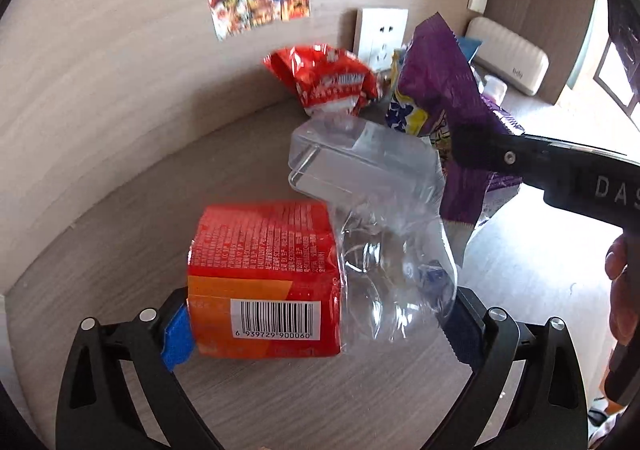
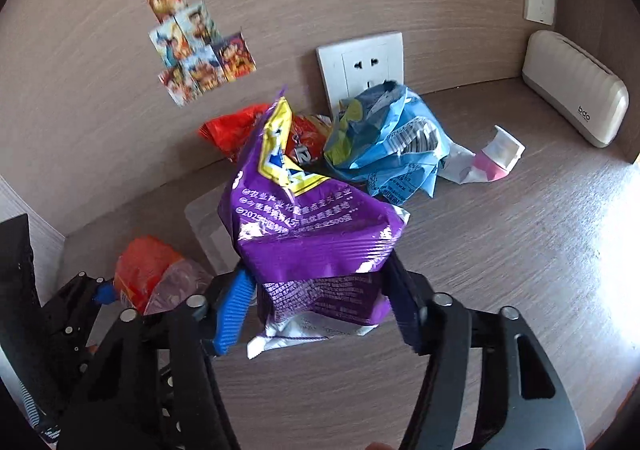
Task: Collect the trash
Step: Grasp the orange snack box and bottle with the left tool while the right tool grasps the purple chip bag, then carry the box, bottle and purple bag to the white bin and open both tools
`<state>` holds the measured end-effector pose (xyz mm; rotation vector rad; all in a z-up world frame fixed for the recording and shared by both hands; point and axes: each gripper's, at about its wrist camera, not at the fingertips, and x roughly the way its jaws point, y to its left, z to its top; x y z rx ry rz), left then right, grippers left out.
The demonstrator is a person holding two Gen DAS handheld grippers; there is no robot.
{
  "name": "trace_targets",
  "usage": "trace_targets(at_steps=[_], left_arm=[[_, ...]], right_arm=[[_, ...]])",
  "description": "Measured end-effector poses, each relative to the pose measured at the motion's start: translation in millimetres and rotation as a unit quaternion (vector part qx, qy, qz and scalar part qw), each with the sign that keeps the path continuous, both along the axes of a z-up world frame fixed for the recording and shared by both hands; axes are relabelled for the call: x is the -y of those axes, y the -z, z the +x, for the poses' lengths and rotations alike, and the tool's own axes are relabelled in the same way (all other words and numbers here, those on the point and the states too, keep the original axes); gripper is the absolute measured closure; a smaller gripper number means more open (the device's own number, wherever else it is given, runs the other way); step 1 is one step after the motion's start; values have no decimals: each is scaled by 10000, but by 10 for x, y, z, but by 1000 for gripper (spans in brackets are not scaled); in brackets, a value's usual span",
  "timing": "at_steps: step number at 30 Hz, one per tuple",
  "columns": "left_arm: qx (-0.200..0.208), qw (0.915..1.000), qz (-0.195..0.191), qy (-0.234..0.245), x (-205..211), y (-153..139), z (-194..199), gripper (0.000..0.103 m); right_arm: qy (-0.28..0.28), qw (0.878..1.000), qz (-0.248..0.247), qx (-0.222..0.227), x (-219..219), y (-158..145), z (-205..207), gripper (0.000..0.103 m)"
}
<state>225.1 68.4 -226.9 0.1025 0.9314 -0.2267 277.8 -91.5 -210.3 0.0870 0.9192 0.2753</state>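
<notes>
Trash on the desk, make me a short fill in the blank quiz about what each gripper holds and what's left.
1. The right gripper is shut on a ____ snack bag.
2. The left gripper holds a red wrapper with a clear plastic end and a printed ____.
3. A crumpled ____ bag lies in front of the wall socket.

Missing words: purple; barcode; blue

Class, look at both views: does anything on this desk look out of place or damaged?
Yes. Crumpled wrappers litter the desk by the wall socket: a blue bag, a red bag and a pink-and-white carton lying tipped on its side.
</notes>
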Motion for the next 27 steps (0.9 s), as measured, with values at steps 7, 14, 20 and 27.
trace_targets(at_steps=[7, 14, 20, 27], left_arm=[[347, 9993, 32, 135, 15, -257, -192, 10], [344, 9984, 238, 379, 256, -181, -257, 10], [532, 9966, 217, 595, 482, -398, -461, 10], [682, 9882, 13, 1374, 1197, -597, -767, 10]], right_arm=[[197, 9989, 310, 297, 305, -324, -291, 45], [398, 9974, 380, 465, 626, -546, -593, 45], [727, 9952, 294, 591, 947, -711, -976, 45], [1435, 9877, 205, 592, 1634, -816, -1495, 45]])
